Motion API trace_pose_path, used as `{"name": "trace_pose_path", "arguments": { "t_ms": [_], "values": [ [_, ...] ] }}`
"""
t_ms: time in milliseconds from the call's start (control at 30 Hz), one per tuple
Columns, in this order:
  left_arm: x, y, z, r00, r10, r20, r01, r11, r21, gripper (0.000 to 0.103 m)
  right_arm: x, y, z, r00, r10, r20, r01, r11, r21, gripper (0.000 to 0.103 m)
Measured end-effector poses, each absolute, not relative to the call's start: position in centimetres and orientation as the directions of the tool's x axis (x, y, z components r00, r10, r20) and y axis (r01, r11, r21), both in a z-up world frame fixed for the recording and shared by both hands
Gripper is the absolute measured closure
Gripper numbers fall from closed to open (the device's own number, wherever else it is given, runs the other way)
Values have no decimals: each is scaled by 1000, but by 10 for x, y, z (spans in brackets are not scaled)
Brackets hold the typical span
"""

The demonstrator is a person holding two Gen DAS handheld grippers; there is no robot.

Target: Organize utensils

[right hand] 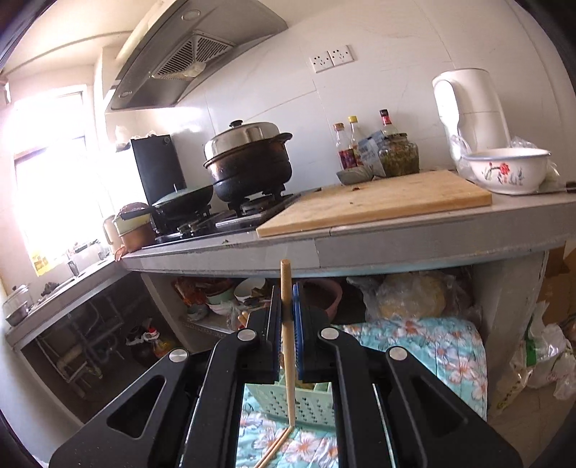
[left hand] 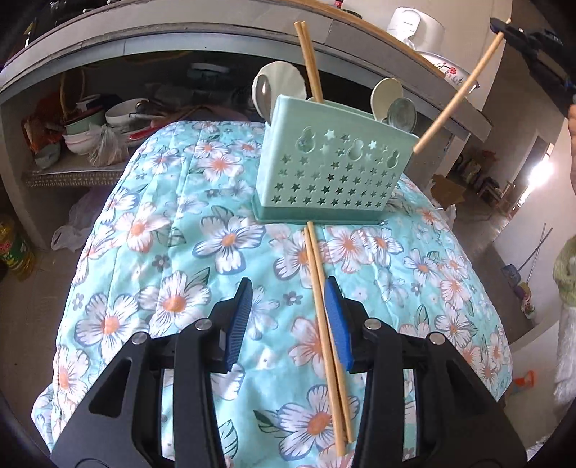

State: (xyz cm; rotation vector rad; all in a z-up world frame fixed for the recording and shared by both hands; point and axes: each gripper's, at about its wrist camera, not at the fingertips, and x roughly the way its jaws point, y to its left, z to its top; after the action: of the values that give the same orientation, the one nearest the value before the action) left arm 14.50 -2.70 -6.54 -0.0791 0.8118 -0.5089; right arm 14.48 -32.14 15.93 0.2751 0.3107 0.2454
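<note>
A mint-green utensil holder (left hand: 324,172) with star cut-outs stands on a floral cloth (left hand: 172,252). Two chopsticks (left hand: 309,61) and several spoons (left hand: 387,93) stick up out of it. Another pair of chopsticks (left hand: 324,316) lies on the cloth in front of the holder, between the open jaws of my left gripper (left hand: 288,288) and close to the right pad (left hand: 336,324). My right gripper (left hand: 504,28) is raised at the upper right, shut on a single chopstick (left hand: 457,97) whose lower end hangs by the holder's right corner. The right wrist view shows that gripper (right hand: 287,291) clamping the chopstick (right hand: 288,360) above the holder (right hand: 313,406).
A grey kitchen counter (right hand: 396,248) runs behind, with a wooden cutting board (right hand: 378,201), a flowered bowl (right hand: 504,169), a white kettle (right hand: 468,108) and pots on a stove (right hand: 248,162). Bowls and bags fill the shelf (left hand: 100,126) under it. The cloth drops away at its left and right edges.
</note>
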Motion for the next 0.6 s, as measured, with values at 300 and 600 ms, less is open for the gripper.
{"name": "trace_pose_path", "arguments": {
  "t_ms": [300, 600],
  "values": [
    [136, -12, -74, 569, -443, -693, 377, 889, -259, 64, 216, -294, 163, 935, 218, -280, -169, 967, 191, 97],
    [141, 4, -71, 587, -438, -681, 349, 896, -275, 64, 236, -280, 171, 923, 266, -277, -219, 957, 188, 97]
  ]
}}
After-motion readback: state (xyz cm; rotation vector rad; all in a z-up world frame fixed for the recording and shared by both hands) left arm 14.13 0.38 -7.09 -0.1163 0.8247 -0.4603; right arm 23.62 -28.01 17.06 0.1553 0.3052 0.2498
